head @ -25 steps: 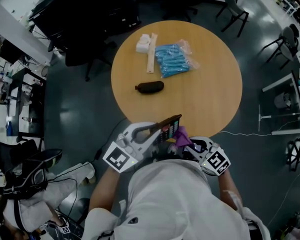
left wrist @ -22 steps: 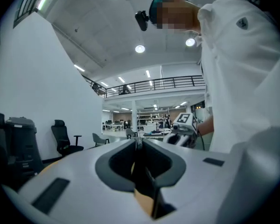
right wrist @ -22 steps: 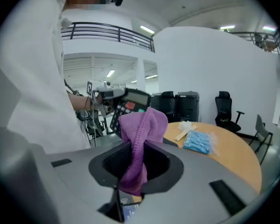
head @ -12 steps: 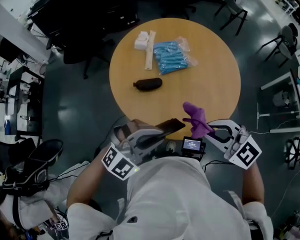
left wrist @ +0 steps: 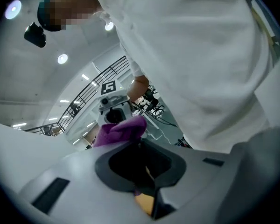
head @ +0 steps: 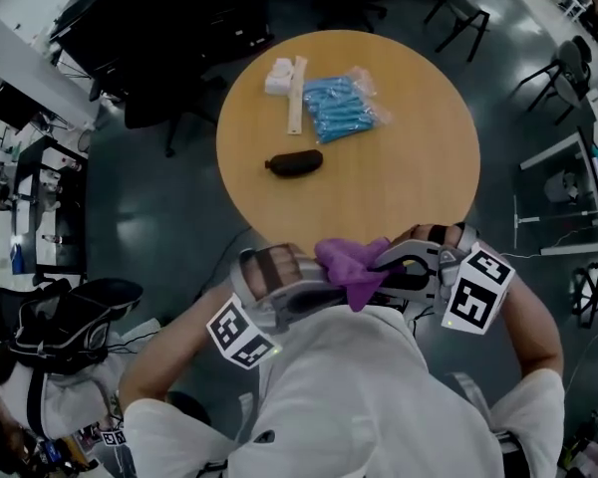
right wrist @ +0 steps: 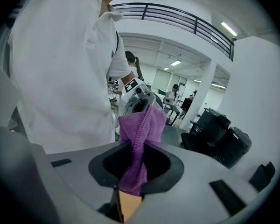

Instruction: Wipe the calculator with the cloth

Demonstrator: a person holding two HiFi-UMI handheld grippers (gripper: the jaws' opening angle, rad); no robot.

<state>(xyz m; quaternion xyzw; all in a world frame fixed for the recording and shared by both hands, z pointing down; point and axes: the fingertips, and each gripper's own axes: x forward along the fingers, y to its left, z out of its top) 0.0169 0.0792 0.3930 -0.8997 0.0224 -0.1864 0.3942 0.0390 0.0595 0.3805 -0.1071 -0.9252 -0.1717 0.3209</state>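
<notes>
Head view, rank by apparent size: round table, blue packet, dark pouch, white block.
1. round table
2. blue packet
3. dark pouch and white block look about alike. The pouch is longer and the block squarer, so there is no firm order between them.

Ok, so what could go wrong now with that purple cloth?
The right tongs pinch just one bunched fold of the cloth, so a hard rub might tug it loose. The left tongs hold the calculator, hidden under the cloth, out beyond the table; if it slips, it would likely fall to the floor.
</notes>
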